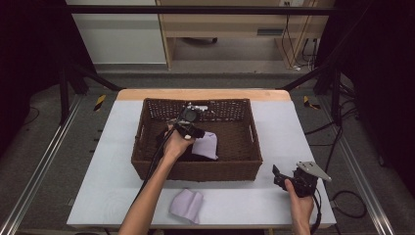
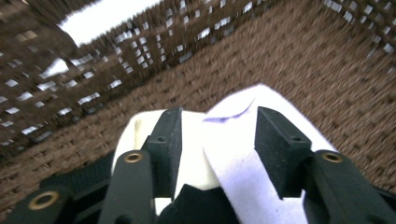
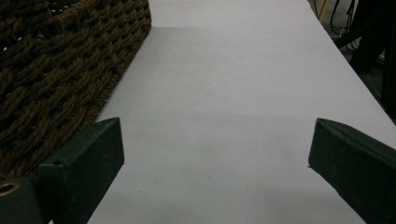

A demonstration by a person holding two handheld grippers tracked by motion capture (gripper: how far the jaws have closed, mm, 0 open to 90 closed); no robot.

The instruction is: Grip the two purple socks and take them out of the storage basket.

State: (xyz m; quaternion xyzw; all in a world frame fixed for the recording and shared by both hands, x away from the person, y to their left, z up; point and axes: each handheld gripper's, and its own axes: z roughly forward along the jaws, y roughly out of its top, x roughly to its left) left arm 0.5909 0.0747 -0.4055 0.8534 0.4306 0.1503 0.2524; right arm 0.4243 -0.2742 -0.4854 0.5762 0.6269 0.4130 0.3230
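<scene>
- Left gripper [image 1: 192, 128] down inside woven brown basket [image 1: 147, 161], jaws apart astride pale lilac cloth [image 2: 243, 154], not pinching it.
- Second folded lilac cloth [image 1: 186, 204] flat on white table [image 1: 235, 200], just before basket's front wall.
- Right gripper [image 3: 215, 168] spread wide, nothing held, beside basket's coarse wicker.

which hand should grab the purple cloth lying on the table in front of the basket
Probably right: the right gripper is open, empty, over the table near that purple cloth. The left gripper is down inside the basket.
</scene>
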